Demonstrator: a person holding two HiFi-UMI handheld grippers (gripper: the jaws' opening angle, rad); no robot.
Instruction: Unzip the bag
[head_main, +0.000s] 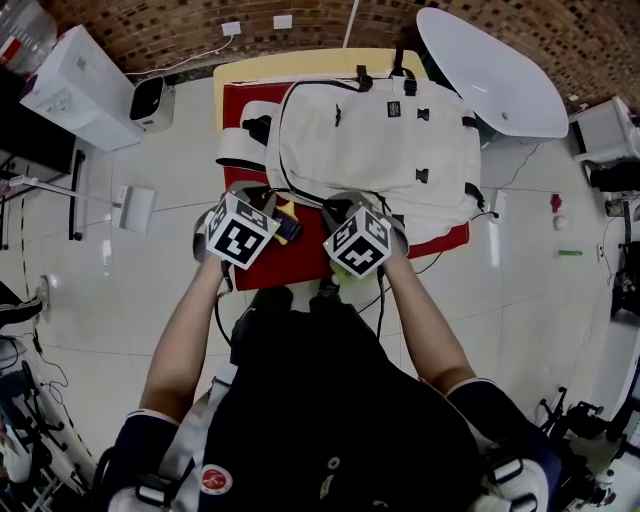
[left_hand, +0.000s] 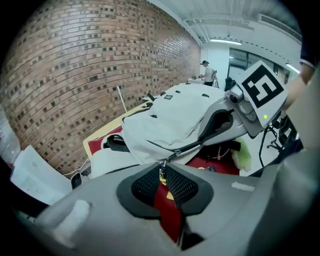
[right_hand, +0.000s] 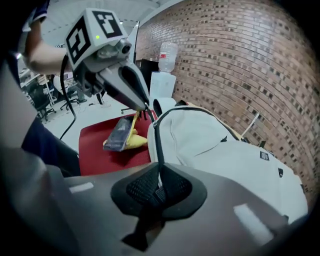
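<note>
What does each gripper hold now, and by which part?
Left gripper pinches the bag by its zipper pull. Right gripper has the zipper edge between its jaws; whether it grips cannot be told.

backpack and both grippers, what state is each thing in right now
backpack, lying flat on the red mat, zip seam looks closed
zipper pull, pinched at the left gripper's tips
left gripper, shut on the zipper pull
right gripper, jaws nearly together with the zip seam between them, grip unclear
dark packet, lying loose on the red mat
</note>
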